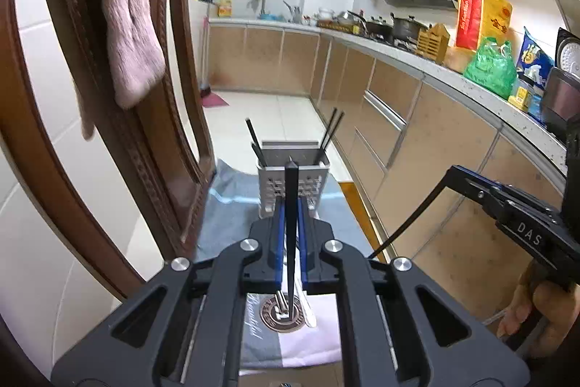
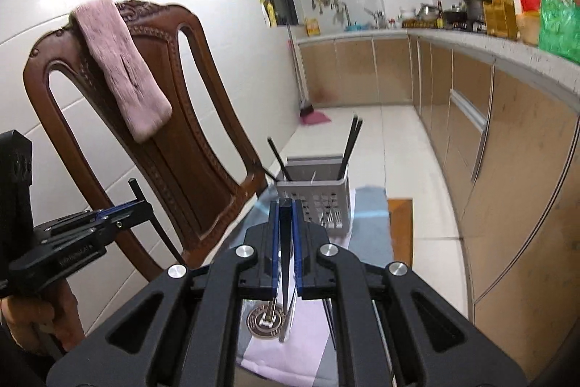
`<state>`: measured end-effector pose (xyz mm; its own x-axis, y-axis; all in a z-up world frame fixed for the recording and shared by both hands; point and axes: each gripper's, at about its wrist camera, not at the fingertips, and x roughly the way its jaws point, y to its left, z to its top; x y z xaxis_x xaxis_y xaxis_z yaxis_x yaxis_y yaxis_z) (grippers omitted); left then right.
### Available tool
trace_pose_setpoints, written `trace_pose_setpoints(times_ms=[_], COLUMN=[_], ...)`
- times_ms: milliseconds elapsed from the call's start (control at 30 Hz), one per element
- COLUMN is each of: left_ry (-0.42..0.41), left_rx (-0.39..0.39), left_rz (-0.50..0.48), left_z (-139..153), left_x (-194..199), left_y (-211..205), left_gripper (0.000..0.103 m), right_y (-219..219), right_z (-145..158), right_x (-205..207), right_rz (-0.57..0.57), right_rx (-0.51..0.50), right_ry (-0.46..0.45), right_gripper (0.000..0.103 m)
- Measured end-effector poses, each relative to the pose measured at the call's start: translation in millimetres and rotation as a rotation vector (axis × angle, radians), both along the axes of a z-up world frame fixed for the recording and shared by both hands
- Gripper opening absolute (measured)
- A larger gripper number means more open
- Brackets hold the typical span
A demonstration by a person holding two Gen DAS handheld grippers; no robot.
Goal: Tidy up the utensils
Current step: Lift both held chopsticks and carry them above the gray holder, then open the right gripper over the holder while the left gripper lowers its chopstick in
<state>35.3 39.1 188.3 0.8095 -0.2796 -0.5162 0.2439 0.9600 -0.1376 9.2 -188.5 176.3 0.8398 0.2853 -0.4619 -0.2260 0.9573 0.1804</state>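
A grey perforated utensil holder stands at the far end of a cloth-covered table; it also shows in the right wrist view. Black chopsticks lean inside it. My left gripper is shut on a black chopstick, held upright above the table. My right gripper is shut on another black chopstick; from the left wrist view that chopstick hangs down from the right gripper. A metal utensil and a loose chopstick lie on the cloth below.
A carved wooden chair with a pink towel stands left of the table. Kitchen cabinets and a cluttered counter run along the right. The cloth covers the table; a round emblem lies near me.
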Motion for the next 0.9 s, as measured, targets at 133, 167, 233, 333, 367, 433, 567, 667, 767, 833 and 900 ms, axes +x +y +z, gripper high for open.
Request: trace_pose_setpoints(times_ms=[133,167,233,333,367,433,567,667,767,833,900], left_ry=[0.009,0.015,0.027,0.041,0.042,0.043,0.045,0.054,0.055,0.044,0.03], left_rx=[-0.003,-0.003,-0.006,-0.006,-0.006,-0.012,-0.014,-0.021,-0.029,-0.028,-0.032], left_rz=[0.011,0.011,0.01,0.009,0.008,0.007,0.003,0.002,-0.002,0.002,0.006], left_z=[-2,-4,-8,-13,-14,-14,-16,-19,-18,-14,-7], left_x=[0,0,1,4,6,6,9,14,19,23,28], left_y=[3,5,6,8,8,8,8,10,11,11,13], left_gripper=[0.006,0.006,0.006,0.006,0.006,0.006,0.006,0.006,0.006,0.006,0.006], right_y=[5,6,6,7,8,9,10,12,15,15,17], right_z=[2,2,1,-1,-1,-2,-5,-4,5,14,31], right_x=[1,0,0,0,0,1,3,7,19,29,47], right_rz=[0.001,0.002,0.0,0.001,0.001,0.002,0.007,0.012,0.02,0.02,0.014], right_rx=[-0.009,-0.012,-0.011,-0.016,-0.018,-0.022,-0.02,-0.018,-0.023,-0.03,-0.038], right_ry=[0.001,0.004,0.012,0.019,0.02,0.024,0.037,0.038,0.029,0.011,-0.022], right_gripper=[0.008,0.008,0.008,0.008,0.008,0.008,0.008,0.008,0.008,0.008,0.008])
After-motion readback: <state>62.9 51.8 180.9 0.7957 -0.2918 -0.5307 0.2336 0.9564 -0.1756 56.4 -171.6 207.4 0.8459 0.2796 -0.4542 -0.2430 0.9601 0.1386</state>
